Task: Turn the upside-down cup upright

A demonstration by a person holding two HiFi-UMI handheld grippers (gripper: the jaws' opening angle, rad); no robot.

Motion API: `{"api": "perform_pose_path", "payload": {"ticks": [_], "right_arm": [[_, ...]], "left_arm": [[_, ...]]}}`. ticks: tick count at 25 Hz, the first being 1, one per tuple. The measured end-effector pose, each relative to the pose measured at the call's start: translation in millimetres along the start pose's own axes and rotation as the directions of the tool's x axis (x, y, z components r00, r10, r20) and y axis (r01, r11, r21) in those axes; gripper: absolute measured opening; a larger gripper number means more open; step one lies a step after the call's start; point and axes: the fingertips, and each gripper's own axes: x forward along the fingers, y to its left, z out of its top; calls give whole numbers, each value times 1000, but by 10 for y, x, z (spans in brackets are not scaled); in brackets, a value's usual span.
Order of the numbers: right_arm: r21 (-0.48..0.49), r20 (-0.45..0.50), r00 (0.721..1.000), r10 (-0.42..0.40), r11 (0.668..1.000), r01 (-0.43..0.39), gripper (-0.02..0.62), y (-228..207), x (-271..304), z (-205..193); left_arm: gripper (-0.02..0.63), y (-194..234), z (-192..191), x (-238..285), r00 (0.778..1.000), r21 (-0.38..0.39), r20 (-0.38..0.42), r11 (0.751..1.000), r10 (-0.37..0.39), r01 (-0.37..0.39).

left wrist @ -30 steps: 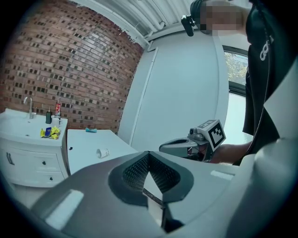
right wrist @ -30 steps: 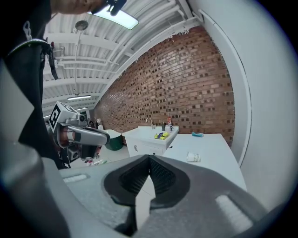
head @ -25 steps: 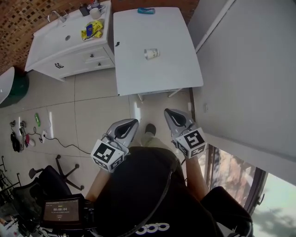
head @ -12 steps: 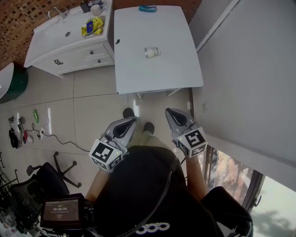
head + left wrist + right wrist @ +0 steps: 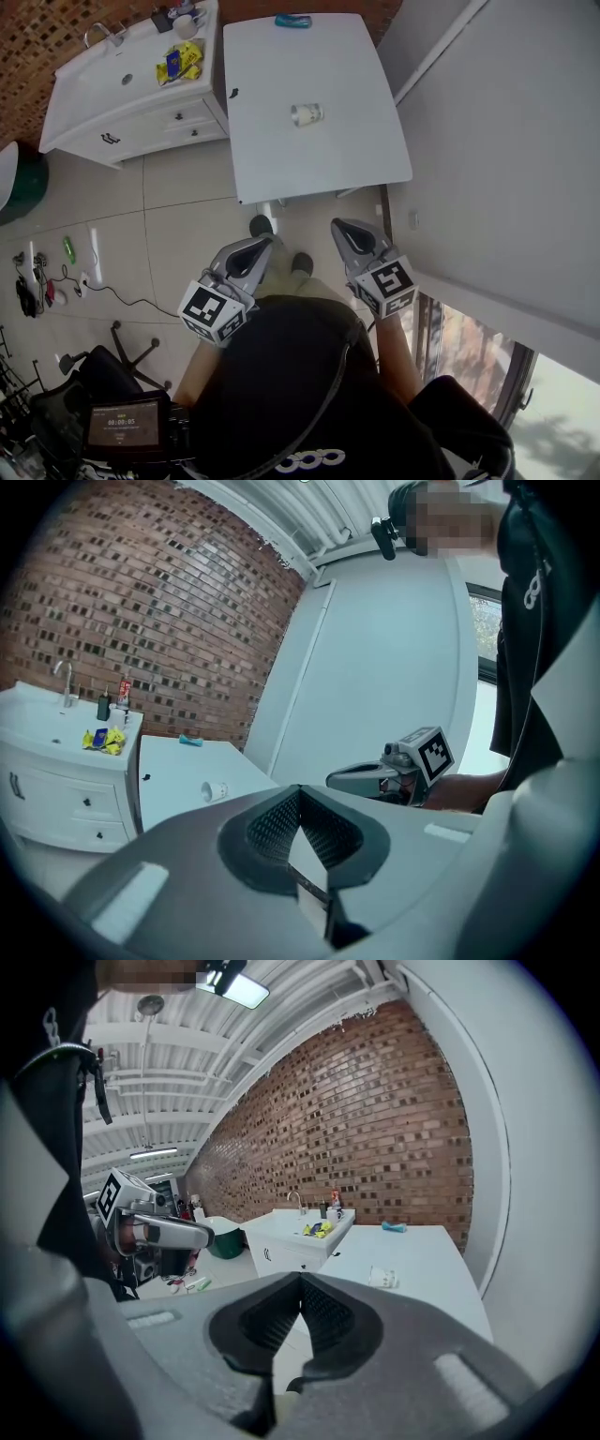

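Note:
A small white paper cup (image 5: 307, 114) sits near the middle of the white table (image 5: 347, 150); it appears to lie on its side. It also shows far off as the cup (image 5: 215, 790) in the left gripper view and the cup (image 5: 382, 1279) in the right gripper view. My left gripper (image 5: 270, 246) and right gripper (image 5: 336, 226) are held side by side in front of my body, over the floor and well short of the table. Both have their jaws together with nothing between them. The left gripper (image 5: 300, 794) and right gripper (image 5: 300, 1281) point toward the table.
A white sink cabinet (image 5: 131, 103) with bottles and a yellow packet stands left of the table. A blue object (image 5: 293, 21) lies at the table's far edge. A grey wall (image 5: 506, 141) runs along the right. Cables and an office chair (image 5: 103, 361) are on the tiled floor at left.
The view has shifted slightly, with the cabinet sliding left, and my feet now show below the table's near edge. The left gripper has drifted a little; both stay shut.

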Motion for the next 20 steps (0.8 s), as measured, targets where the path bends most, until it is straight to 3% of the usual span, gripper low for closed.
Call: {"api": "perform_pose_path", "payload": {"ticks": [13, 20], "right_arm": [[-28, -9, 1000, -30, 999, 29, -8, -148, 1071, 693], [-34, -24, 997, -70, 997, 69, -8, -121, 1450, 896]], "left_arm": [[15, 1196, 545, 156, 999, -3, 22, 1000, -27, 27], [15, 1617, 715, 133, 998, -8, 30, 998, -61, 61]]}}
